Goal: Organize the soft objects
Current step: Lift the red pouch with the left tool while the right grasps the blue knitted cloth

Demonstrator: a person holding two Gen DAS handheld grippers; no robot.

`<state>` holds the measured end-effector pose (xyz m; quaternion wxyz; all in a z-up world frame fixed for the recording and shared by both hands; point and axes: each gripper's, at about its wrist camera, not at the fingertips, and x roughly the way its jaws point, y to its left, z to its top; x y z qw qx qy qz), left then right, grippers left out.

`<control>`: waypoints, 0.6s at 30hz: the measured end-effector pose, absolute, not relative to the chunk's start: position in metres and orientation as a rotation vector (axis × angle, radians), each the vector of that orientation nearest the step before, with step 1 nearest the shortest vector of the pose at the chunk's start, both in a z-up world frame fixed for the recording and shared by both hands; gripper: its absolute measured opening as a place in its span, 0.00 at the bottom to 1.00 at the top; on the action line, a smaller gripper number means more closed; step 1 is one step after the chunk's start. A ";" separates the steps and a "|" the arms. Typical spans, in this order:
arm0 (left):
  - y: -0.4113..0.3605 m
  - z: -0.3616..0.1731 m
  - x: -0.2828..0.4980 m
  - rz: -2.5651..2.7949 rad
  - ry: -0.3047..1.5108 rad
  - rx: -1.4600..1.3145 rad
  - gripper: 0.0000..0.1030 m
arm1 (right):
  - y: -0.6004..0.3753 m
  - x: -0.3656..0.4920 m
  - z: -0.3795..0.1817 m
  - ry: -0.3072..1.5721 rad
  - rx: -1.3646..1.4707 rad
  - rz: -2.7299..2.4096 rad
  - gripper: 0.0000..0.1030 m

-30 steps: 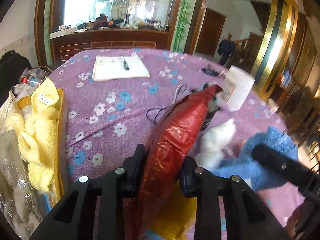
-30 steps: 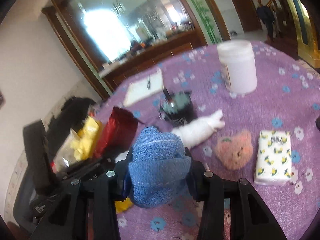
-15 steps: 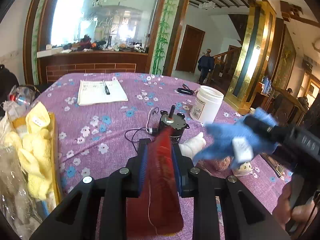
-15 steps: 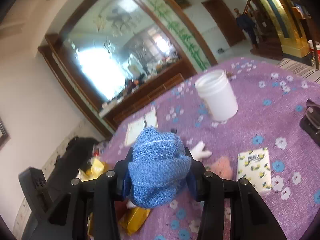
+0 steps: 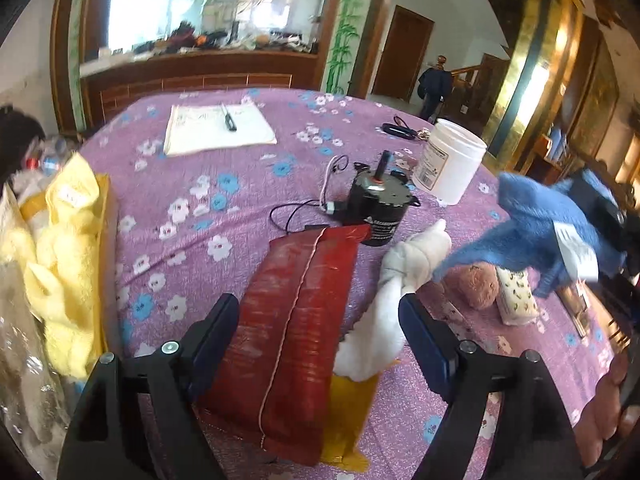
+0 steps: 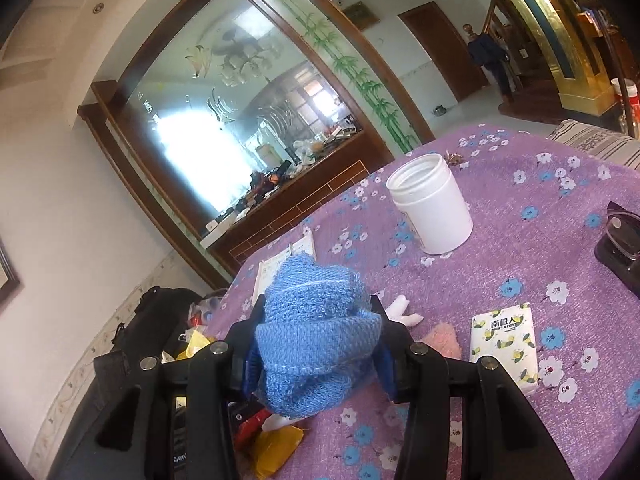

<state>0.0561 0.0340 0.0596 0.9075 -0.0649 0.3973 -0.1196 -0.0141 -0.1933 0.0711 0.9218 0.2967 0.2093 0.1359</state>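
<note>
Opening wide, my left gripper (image 5: 318, 326) has its jaws spreading apart, and the red pouch (image 5: 298, 328) lies flat between them on the purple floral tablecloth (image 5: 248, 184), neither pad pressing on it. I take that pouch as my landmark. Its near end covers part of a yellow packet (image 5: 352, 404). Just right of the pouch, also between the jaws, I see a white plush toy (image 5: 400, 280), its lower end resting on the yellow packet. Touching the pouch's far end stands a black motor (image 5: 380, 208) with thin wires trailing left. Beyond the motor and to the right sits a white plastic jar (image 5: 448, 170). Far behind the pouch lies a notepad (image 5: 218, 130) with a pen on it. Left of the pouch, at the table edge, yellow towels (image 5: 68, 264) are piled.

On the right gripper (image 6: 318, 340) the jaws are clamped on a bunched blue towel (image 6: 316, 332), held above the table well right of the pouch. Below it sit a brown plush bear (image 5: 478, 288) and a tissue pack (image 6: 506, 344) side by side.
</note>
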 end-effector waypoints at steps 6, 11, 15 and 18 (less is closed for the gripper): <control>0.043 0.042 0.073 -0.184 0.908 -0.171 0.82 | -0.189 -0.014 0.070 0.440 0.602 0.297 0.49; 0.046 0.024 0.089 -0.182 0.989 -0.204 0.82 | -0.186 -0.014 0.069 0.444 0.599 0.312 0.49; 0.047 0.024 0.085 -0.167 0.966 -0.204 0.60 | -0.185 -0.014 0.070 0.442 0.597 0.319 0.49; 0.047 0.026 0.081 -0.165 0.947 -0.202 0.56 | -0.186 -0.015 0.070 0.440 0.595 0.319 0.49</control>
